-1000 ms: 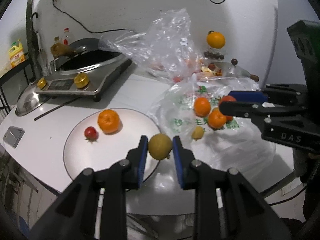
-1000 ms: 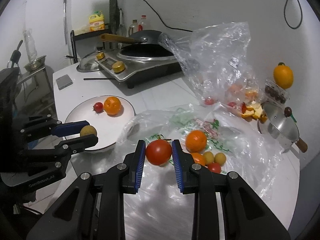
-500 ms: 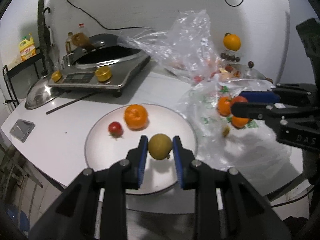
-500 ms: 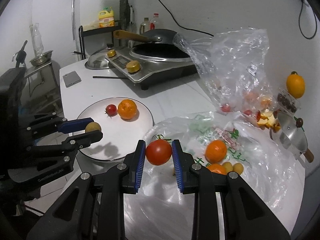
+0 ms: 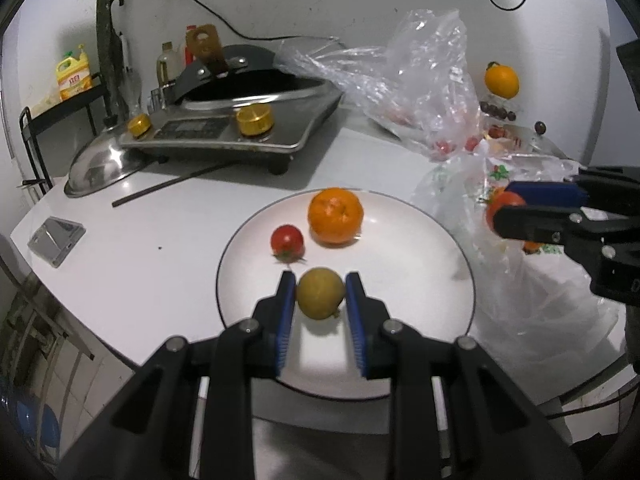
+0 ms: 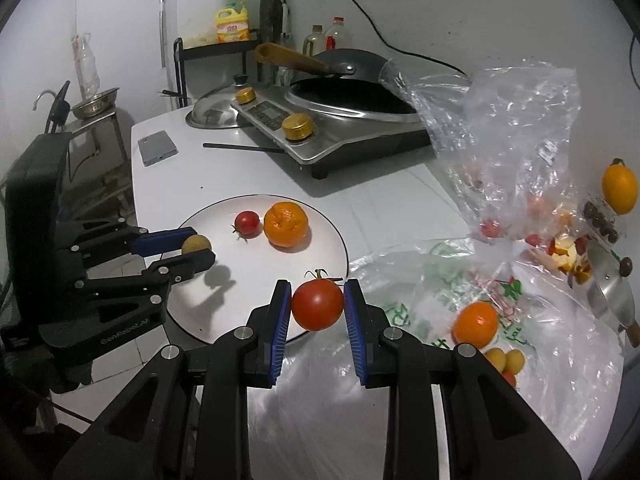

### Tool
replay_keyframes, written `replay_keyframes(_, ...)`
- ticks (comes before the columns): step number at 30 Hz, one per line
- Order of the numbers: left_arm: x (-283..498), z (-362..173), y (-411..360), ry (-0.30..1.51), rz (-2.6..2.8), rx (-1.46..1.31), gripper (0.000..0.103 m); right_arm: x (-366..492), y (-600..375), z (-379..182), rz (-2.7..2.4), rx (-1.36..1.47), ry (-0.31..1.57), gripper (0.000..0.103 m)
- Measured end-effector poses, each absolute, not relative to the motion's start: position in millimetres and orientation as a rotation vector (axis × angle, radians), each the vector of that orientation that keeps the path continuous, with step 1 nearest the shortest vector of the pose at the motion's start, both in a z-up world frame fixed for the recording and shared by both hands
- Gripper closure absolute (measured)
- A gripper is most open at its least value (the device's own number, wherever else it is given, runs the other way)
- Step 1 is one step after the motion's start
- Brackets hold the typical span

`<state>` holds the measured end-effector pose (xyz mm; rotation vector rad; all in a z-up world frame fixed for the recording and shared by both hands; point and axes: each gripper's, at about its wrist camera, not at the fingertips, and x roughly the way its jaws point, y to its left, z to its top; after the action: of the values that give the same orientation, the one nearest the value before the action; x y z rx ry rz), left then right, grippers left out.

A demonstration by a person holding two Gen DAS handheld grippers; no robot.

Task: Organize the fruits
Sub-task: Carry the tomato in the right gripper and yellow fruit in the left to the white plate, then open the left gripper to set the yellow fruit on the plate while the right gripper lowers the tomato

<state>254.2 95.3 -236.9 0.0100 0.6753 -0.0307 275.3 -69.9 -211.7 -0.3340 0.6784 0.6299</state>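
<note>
My left hand-held gripper (image 5: 321, 294) pinches yellow fruit (image 5: 320, 293) over plate (image 5: 432, 320); right hand-held gripper (image 6: 317, 305) clamps tomato (image 6: 317, 305) w/ rim below. Drop either too high & it rolls off.

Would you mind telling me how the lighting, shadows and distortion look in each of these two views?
Left wrist view: fisheye bends the wall and table edge; the yellow-green fruit in the left gripper looks slightly soft, with a faint shadow on the plate beneath it. Right wrist view: a darker shadow of the left gripper falls on the plate; the tomato is sharp; the plastic bag shows glare.
</note>
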Motion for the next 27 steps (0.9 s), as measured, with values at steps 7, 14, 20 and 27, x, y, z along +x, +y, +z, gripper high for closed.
replay_keyframes(7,273,-243,93,0.690,-0.045,0.006,0.077,286,-64,-217,0.655,-0.327,0.690,0.074)
replay_keyframes(14,293,-252,90,0.717,-0.055,0.013,0.077,300,-63,-224,0.676,-0.309,0.698,0.074)
replay_keyframes(20,302,-254,89,0.722,-0.053,0.008,0.077,310,-63,-227,0.697,-0.286,0.709,0.074)
replay_keyframes(27,310,-259,90,0.739,-0.050,-0.014,0.072,316,-65,-230,0.693,-0.281,0.713,0.074)
